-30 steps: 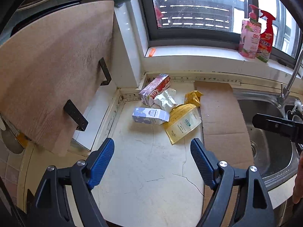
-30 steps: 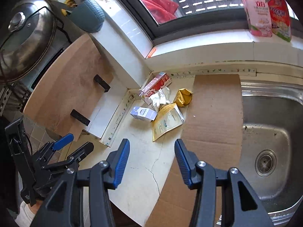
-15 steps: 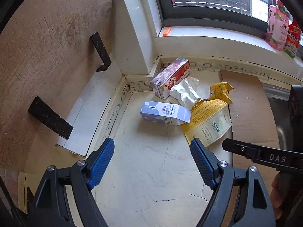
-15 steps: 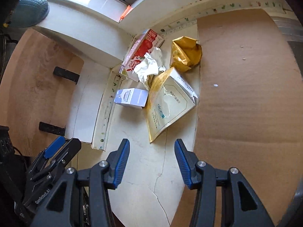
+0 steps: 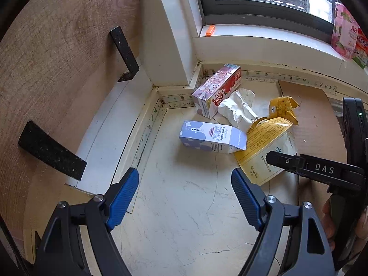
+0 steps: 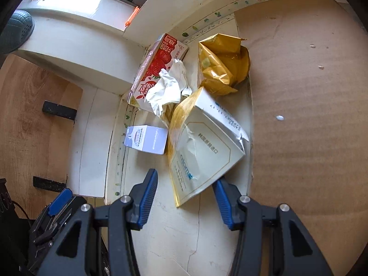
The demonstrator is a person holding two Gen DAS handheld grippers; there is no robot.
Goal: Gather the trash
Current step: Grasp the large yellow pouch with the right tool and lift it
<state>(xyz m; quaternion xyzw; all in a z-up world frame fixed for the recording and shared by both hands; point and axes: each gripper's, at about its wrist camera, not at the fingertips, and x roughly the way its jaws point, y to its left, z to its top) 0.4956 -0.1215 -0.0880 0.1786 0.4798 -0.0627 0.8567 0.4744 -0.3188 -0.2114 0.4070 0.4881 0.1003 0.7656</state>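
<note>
Trash lies in the counter corner: a blue-white carton (image 5: 212, 136) (image 6: 147, 139), a red strawberry carton (image 5: 216, 89) (image 6: 158, 66), crumpled white paper (image 5: 238, 109) (image 6: 169, 87), a crumpled gold bag (image 5: 283, 109) (image 6: 223, 63) and a flat yellow-white pouch (image 5: 266, 147) (image 6: 202, 151). My left gripper (image 5: 185, 194) is open and empty, a short way before the blue carton. My right gripper (image 6: 185, 196) is open, its jaws straddling the pouch's near corner; it also shows in the left wrist view (image 5: 310, 166).
A cardboard sheet (image 6: 310, 105) covers the counter to the right of the trash. A wooden board (image 5: 46, 69) with black brackets leans at the left. Bottles (image 5: 345, 34) stand on the window sill. The wall corner post (image 5: 165, 46) is just behind the cartons.
Both grippers have moved forward and down toward the trash pile. The right gripper's open jaws now reach the pouch's near corner. Both stayed open.
</note>
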